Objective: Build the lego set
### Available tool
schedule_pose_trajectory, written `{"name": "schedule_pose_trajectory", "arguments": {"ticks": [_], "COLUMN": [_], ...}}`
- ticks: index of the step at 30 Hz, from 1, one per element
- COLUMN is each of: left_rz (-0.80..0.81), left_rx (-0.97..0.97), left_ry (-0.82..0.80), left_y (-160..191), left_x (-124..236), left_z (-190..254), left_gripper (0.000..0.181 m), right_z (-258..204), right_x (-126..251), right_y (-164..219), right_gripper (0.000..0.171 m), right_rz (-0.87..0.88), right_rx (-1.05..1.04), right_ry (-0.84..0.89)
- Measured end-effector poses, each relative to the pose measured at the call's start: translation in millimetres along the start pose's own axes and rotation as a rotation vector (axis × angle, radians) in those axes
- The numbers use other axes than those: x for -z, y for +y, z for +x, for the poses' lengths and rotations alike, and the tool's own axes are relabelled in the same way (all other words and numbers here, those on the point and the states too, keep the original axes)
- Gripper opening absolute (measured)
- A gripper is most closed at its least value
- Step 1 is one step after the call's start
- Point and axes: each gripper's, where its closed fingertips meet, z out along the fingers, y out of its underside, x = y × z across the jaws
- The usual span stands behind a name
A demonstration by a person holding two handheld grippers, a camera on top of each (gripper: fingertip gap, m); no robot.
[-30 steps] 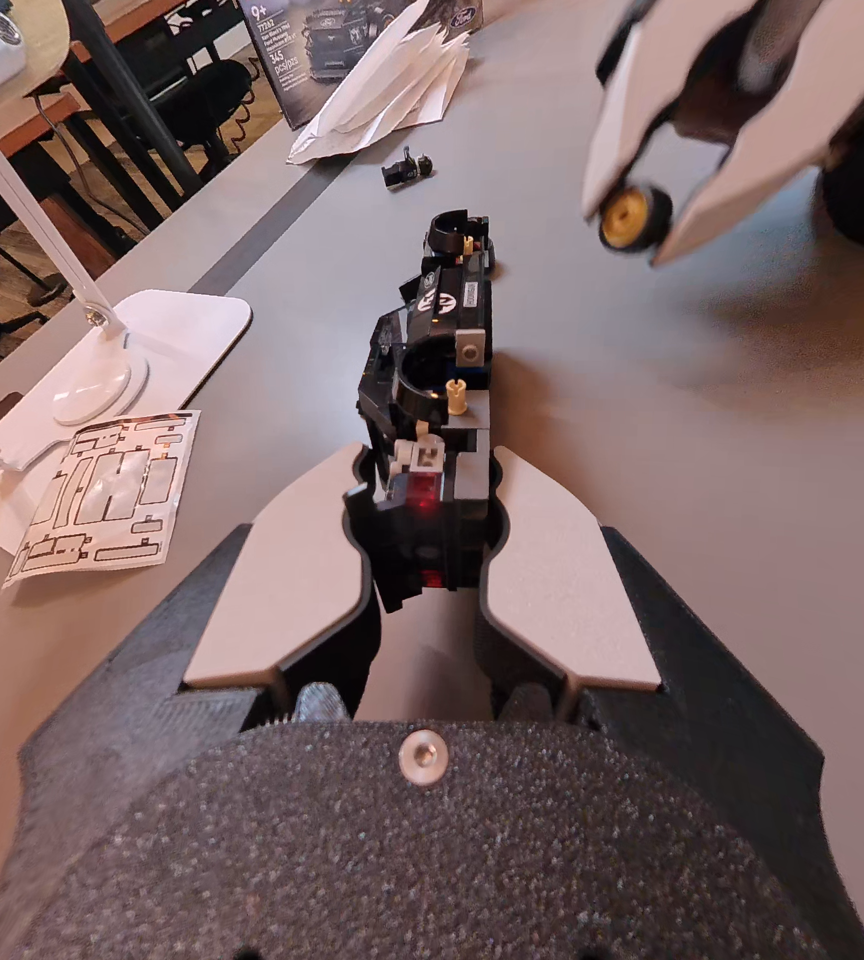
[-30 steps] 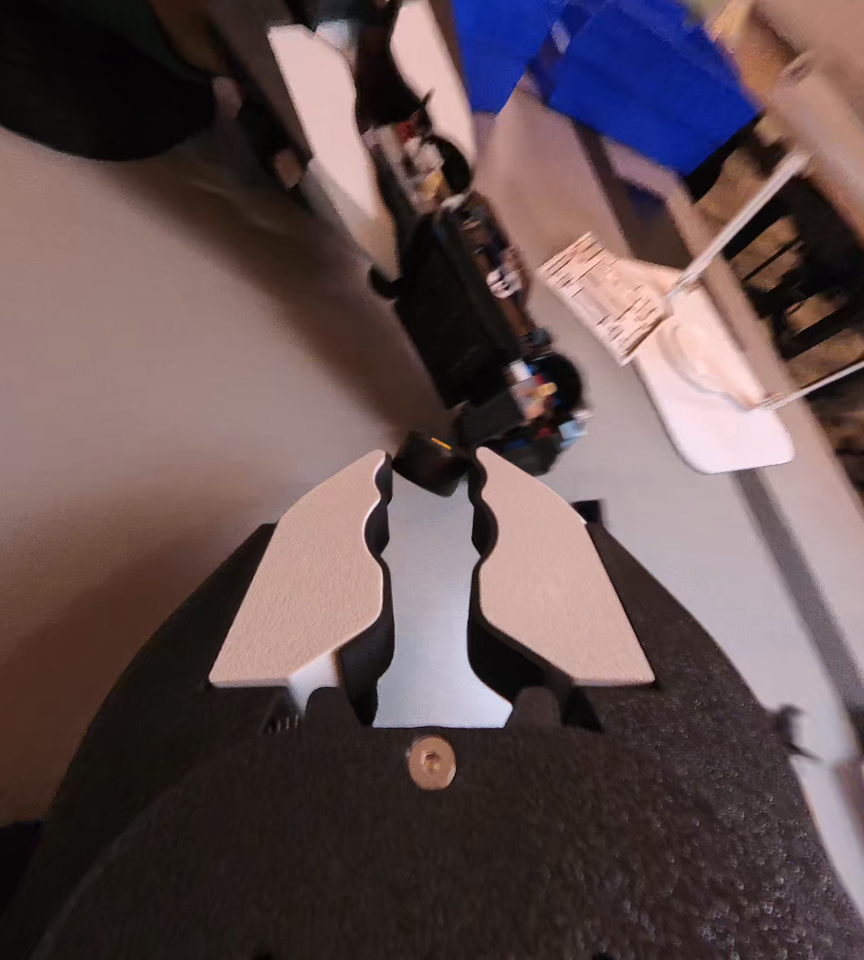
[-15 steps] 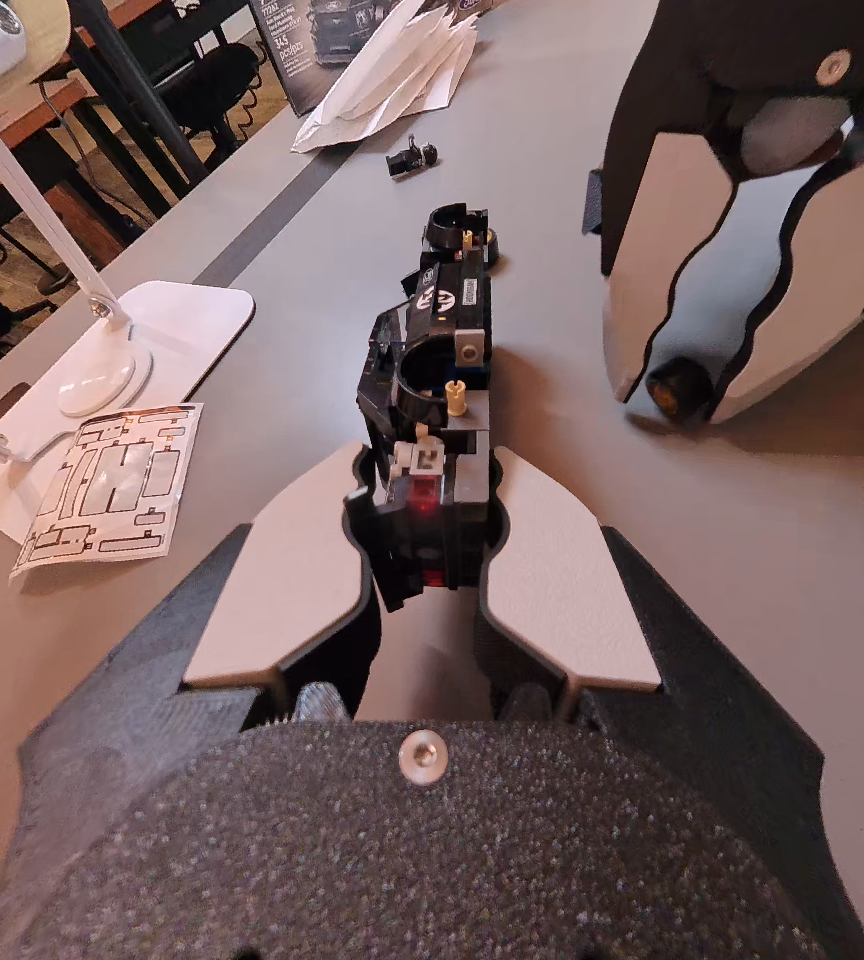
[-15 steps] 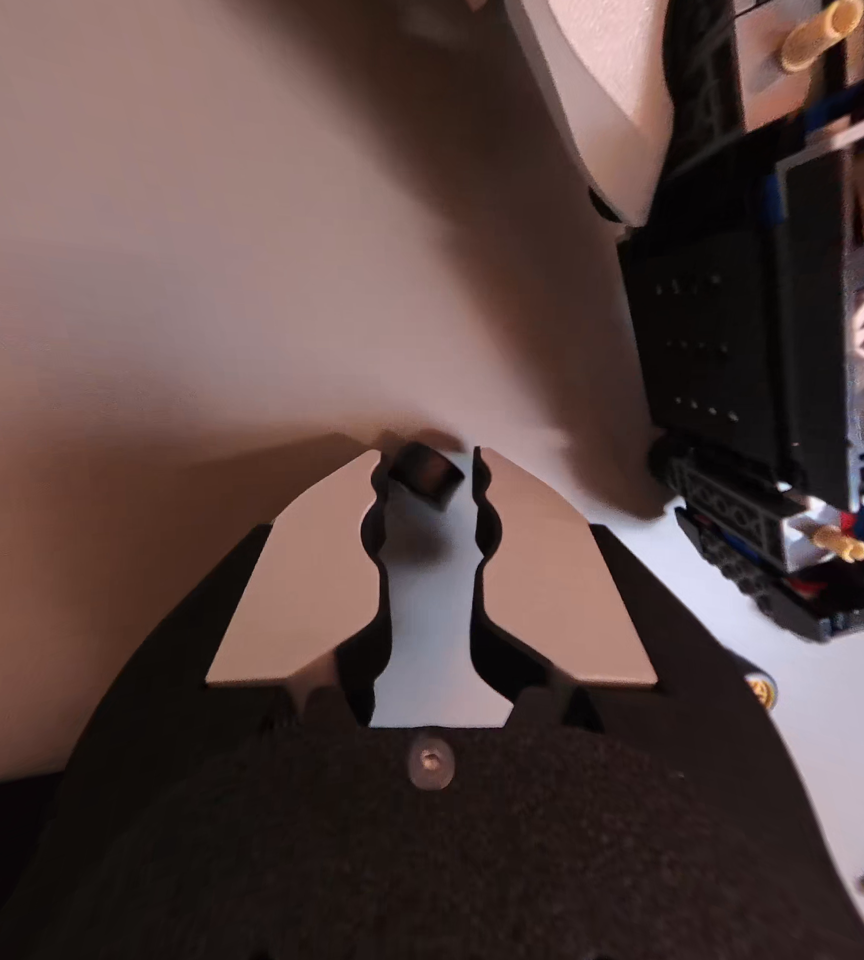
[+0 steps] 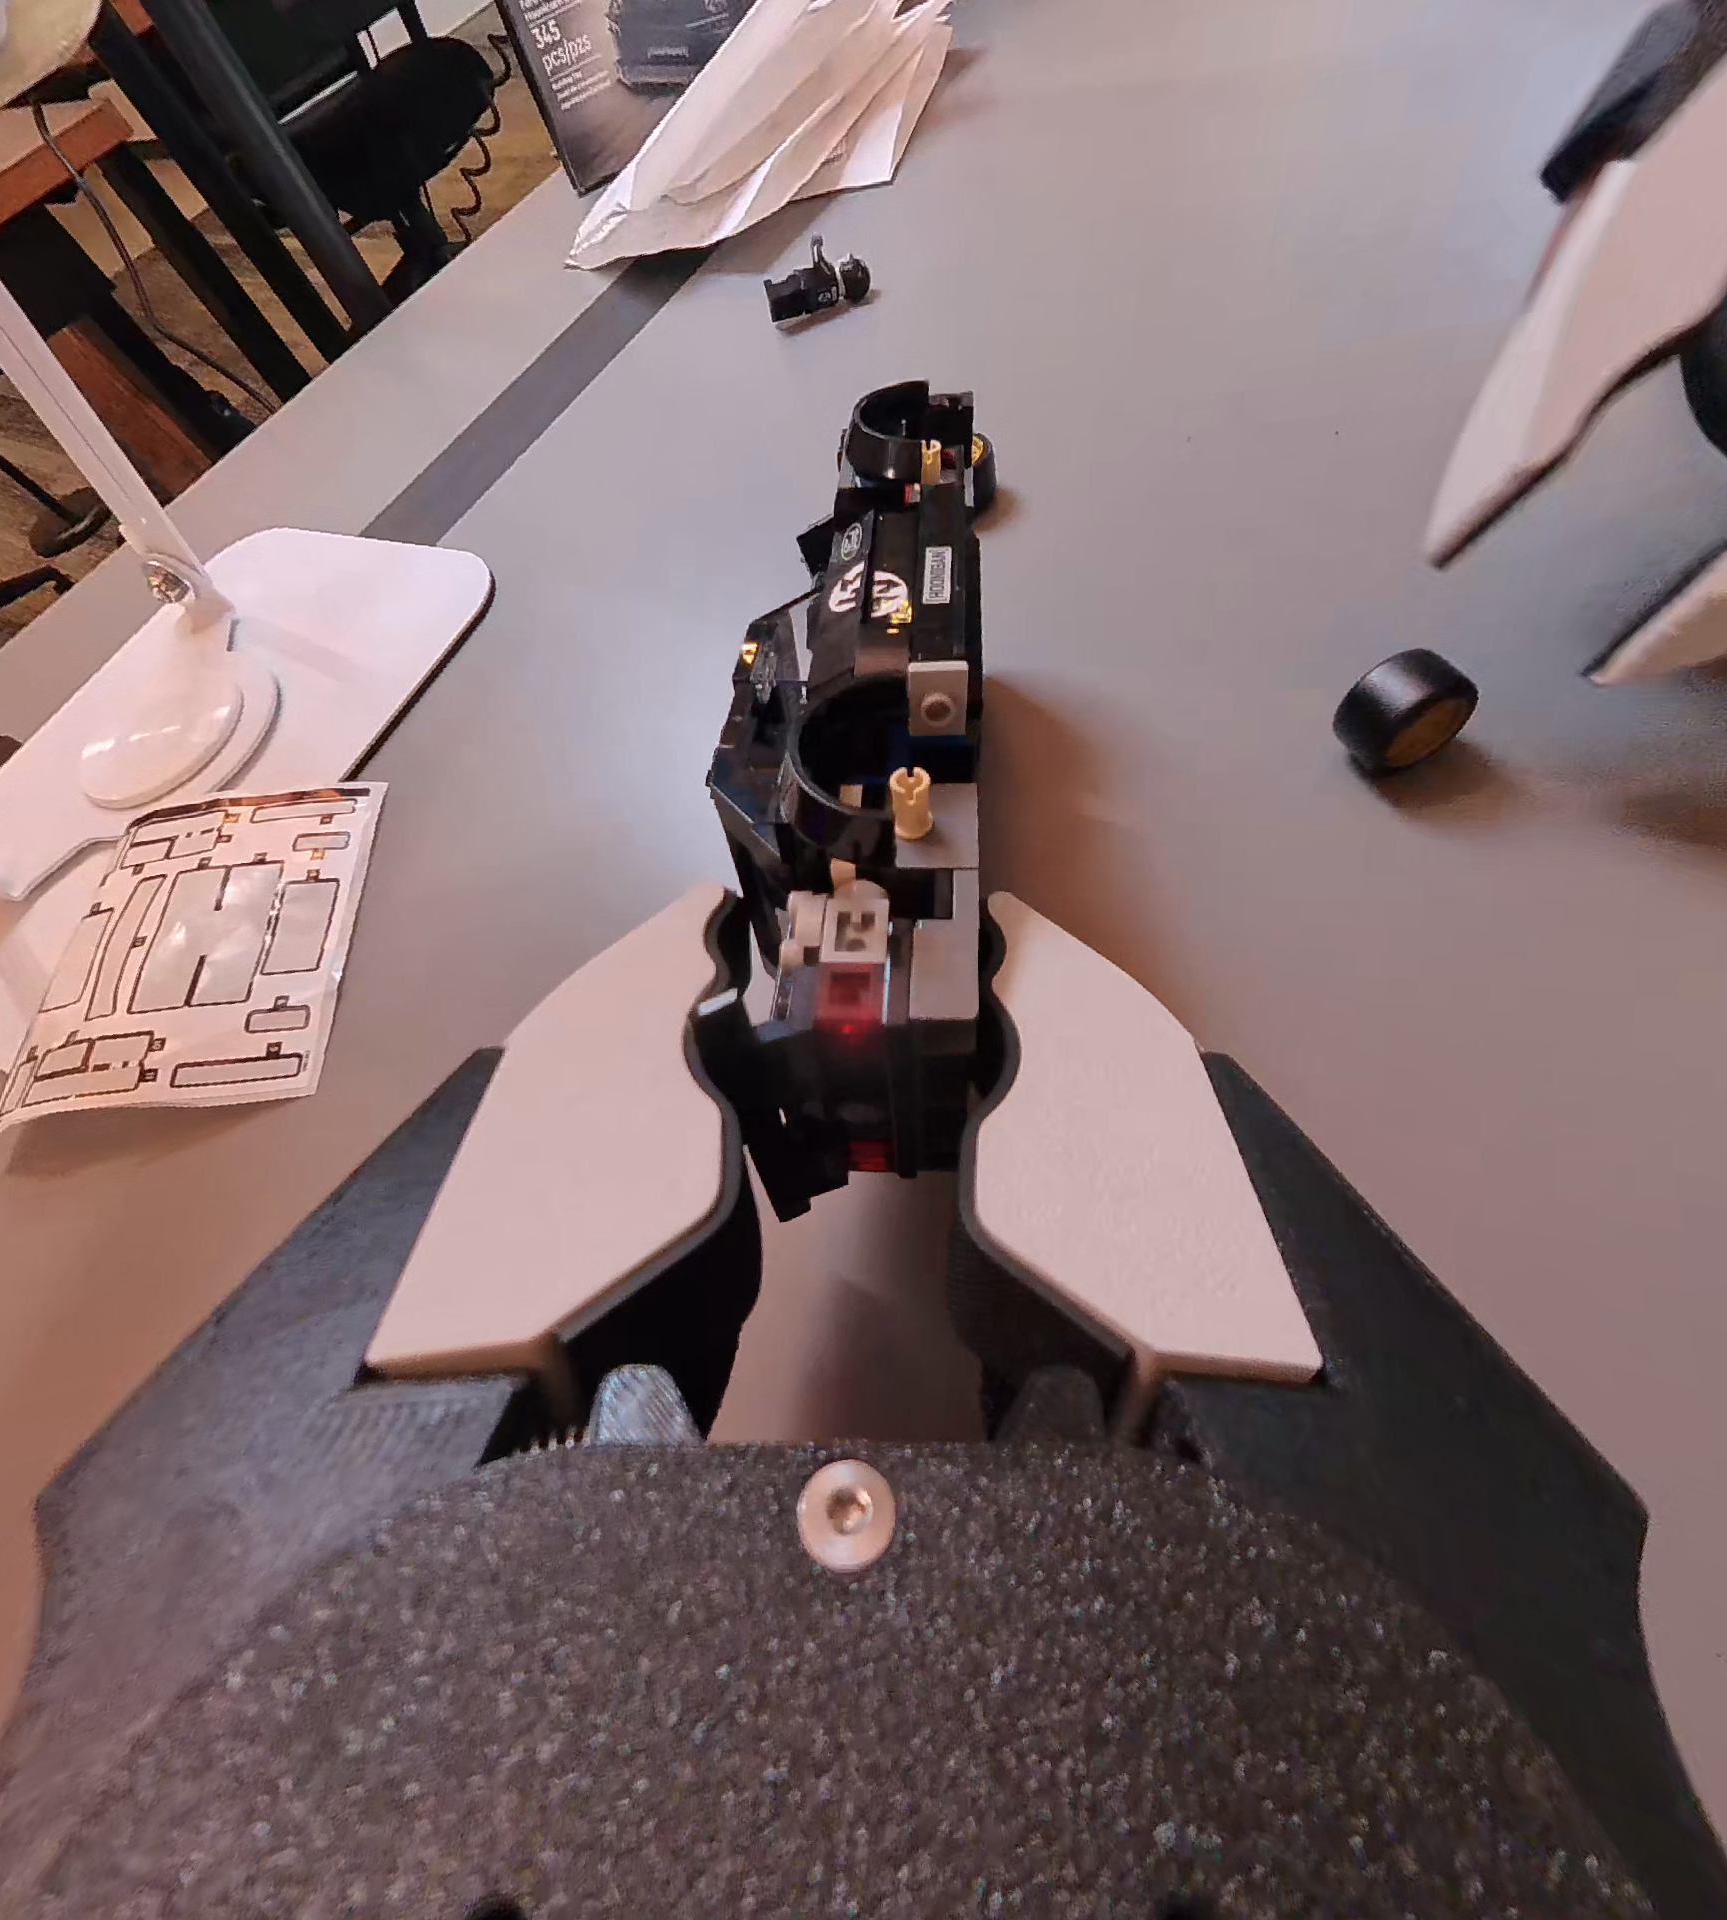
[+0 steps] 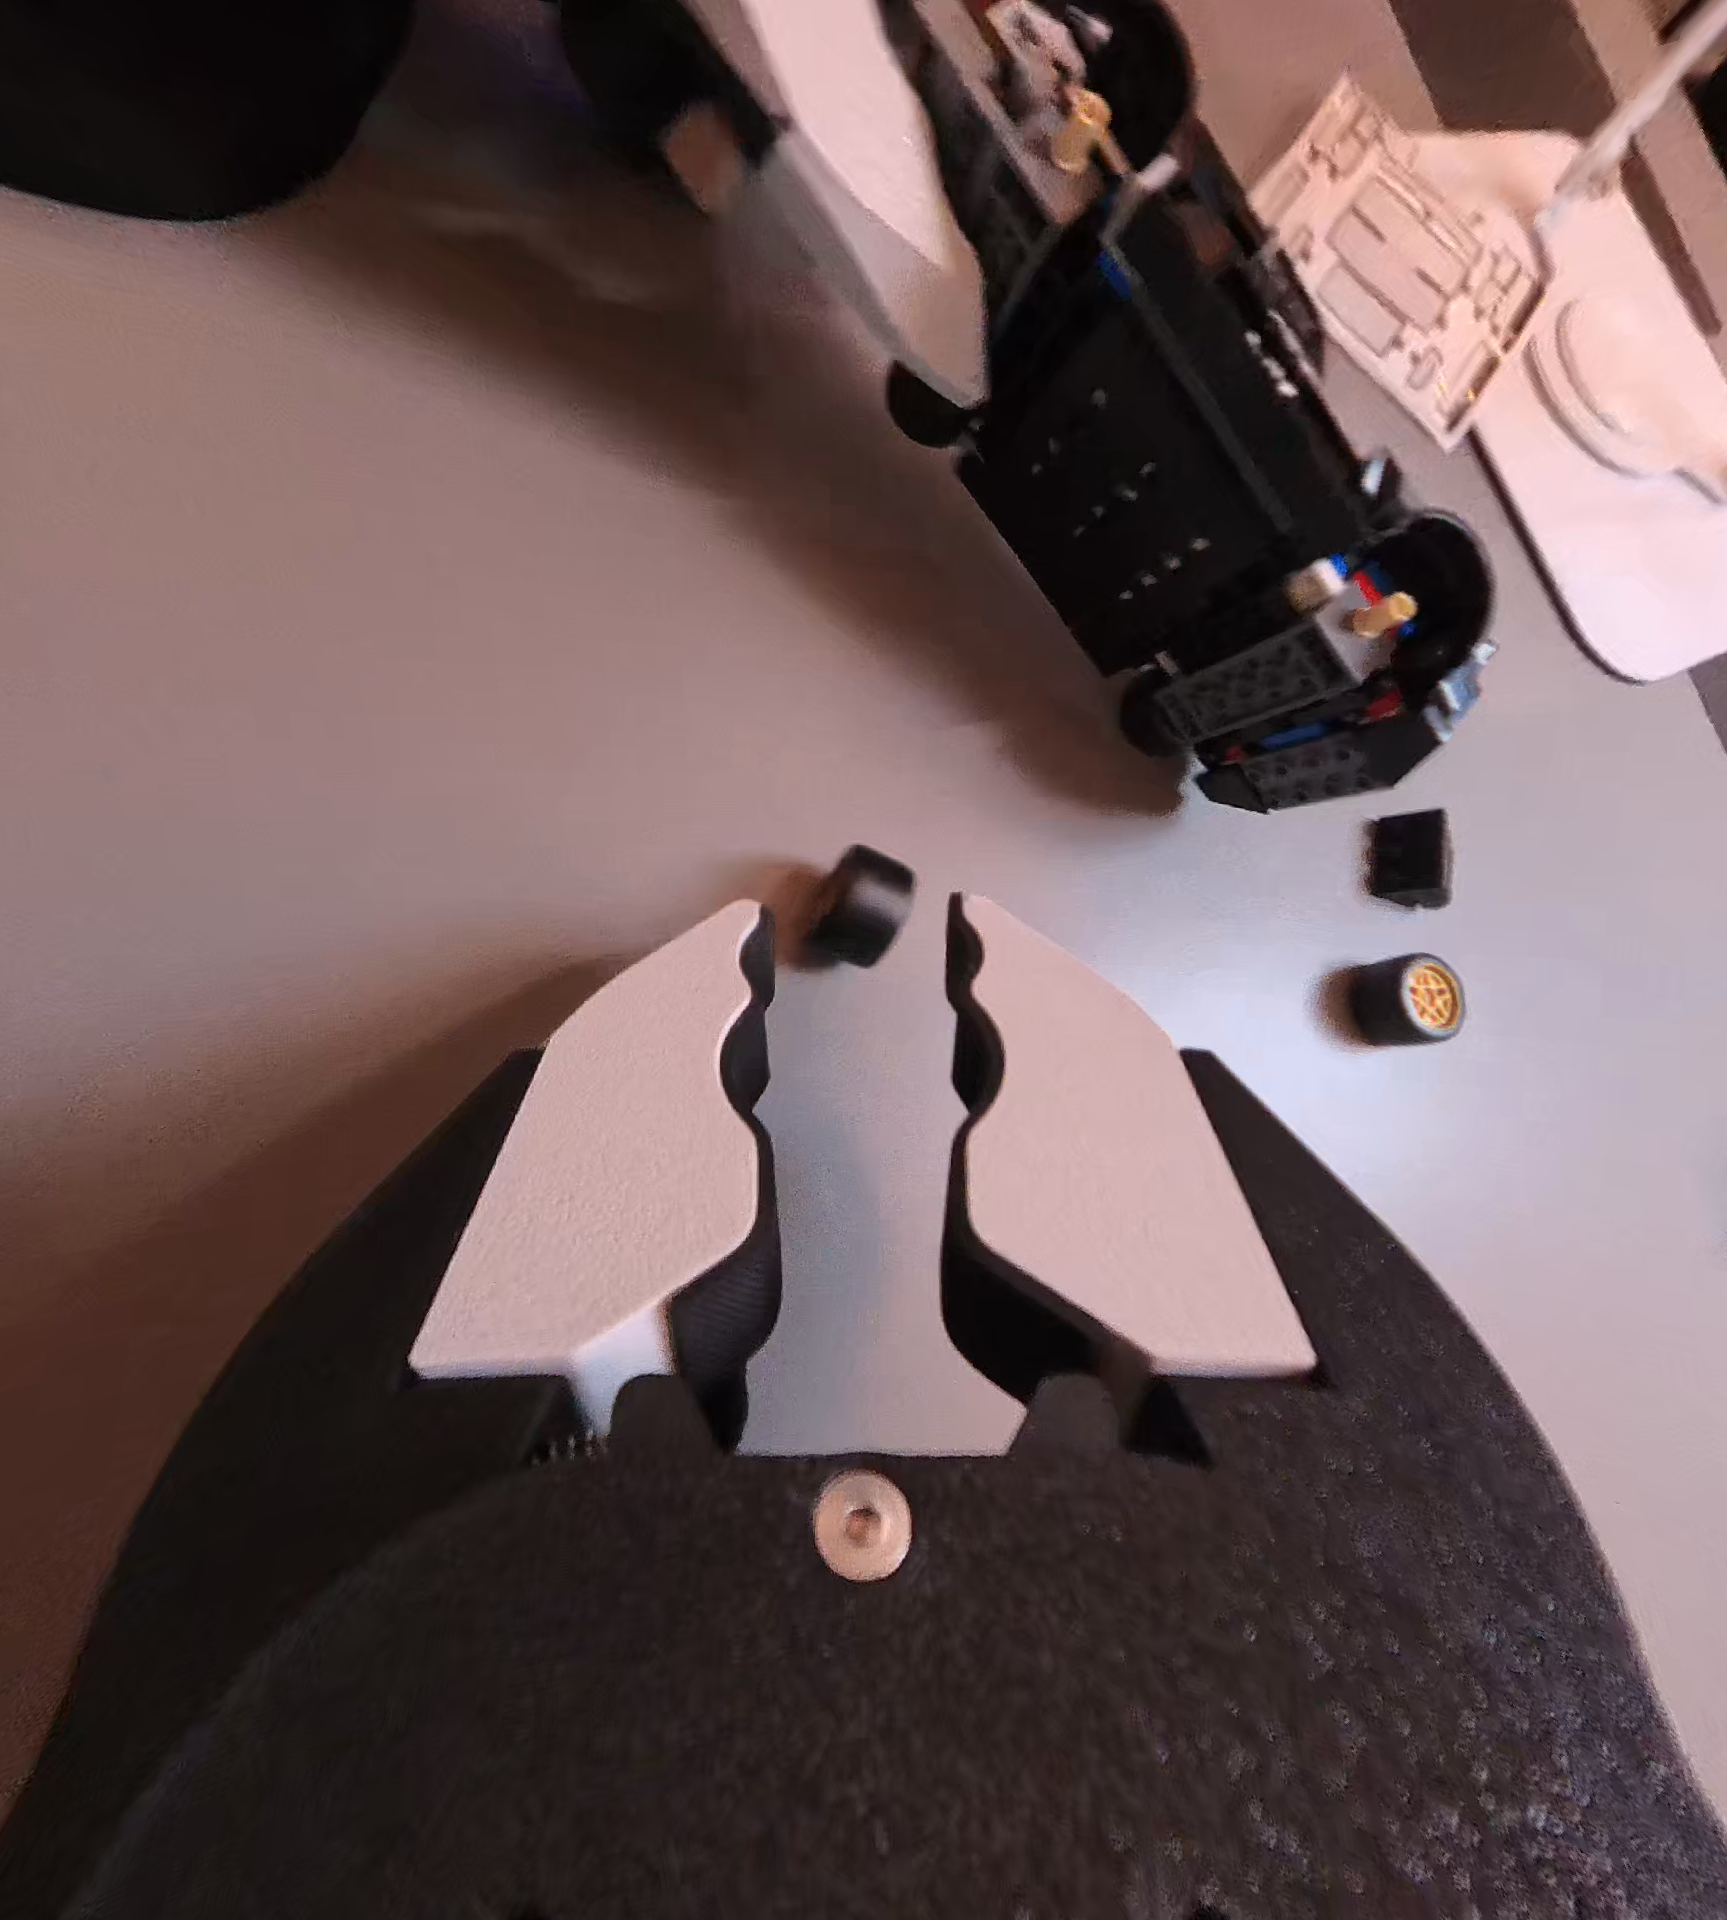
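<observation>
Grey and matte, the surface [image 5: 1254, 1039] stretches out to a set box [image 5: 610, 83] and white paper bags [image 5: 776, 114] at its far edge. From the left wrist view, our left claw [image 5: 854, 997] is pinching the tail end of the black lego car [image 5: 859, 727], which lies on its side with tan axle pins [image 5: 909, 800] sticking up bare. A sticker sheet [image 5: 184, 945] lies by a white lamp base [image 5: 246, 665]. One black wheel with a gold hub [image 5: 1404, 712] sits loose on the surface, well to the right of the car, with our right claw [image 5: 1607, 488] above it.

From the right wrist view, the right claw [image 6: 854, 925] is spread and holds nothing; that wheel [image 6: 859, 906] lies just beyond its tips. A second wheel [image 6: 1404, 997] and a small black brick [image 6: 1406, 859] lie near the car's front end [image 6: 1306, 717].

We judge the wheel-fitting step is in hand. Next we would need to regrip the wheel by its tread, hub bore facing the pin, then press it straight on while the left claw steadies the car.
</observation>
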Motion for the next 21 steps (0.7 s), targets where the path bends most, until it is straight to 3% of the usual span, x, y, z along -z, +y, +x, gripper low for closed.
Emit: {"name": "schedule_pose_trajectory", "arguments": {"ticks": [3,6,8,13,16,19,21], "left_rz": [0.000,-0.002,-0.003,-0.004,-0.005,-0.006,-0.005], "left_rx": [0.000,-0.001,-0.008,-0.010,-0.006,-0.014,-0.016], "left_ry": [0.003,0.001,-0.002,0.000,0.001,-0.002,-0.002], "left_y": [0.5,1.1,1.2,1.4,1.9,1.8,1.6], "left_x": [-0.4,-0.2,0.3,0.0,0.0,0.1,-0.1], "left_z": [-0.5,-0.6,-0.2,-0.3,-0.5,-0.1,-0.1], "left_gripper": [0.041,0.042,0.041,0.042,0.042,0.042,0.042], "right_z": [-7.4,2.9,9.9,21.7,23.7,23.7,21.2], "right_x": [-4.0,-14.7,-15.1,-14.8,-14.7,-7.8,-8.6], "right_y": [-3.6,9.2,10.8,19.6,19.5,8.5,11.5], "right_gripper": [0.025,0.025,0.015,0.012,0.021,0.024,0.027], "right_rz": [0.043,-0.037,-0.048,-0.067,-0.041,0.013,-0.040], "right_rx": [0.034,0.033,0.002,-0.301,-0.417,-0.368,-0.265], "right_ry": [0.040,0.070,0.061,-0.101,-0.195,-0.204,-0.169]}}
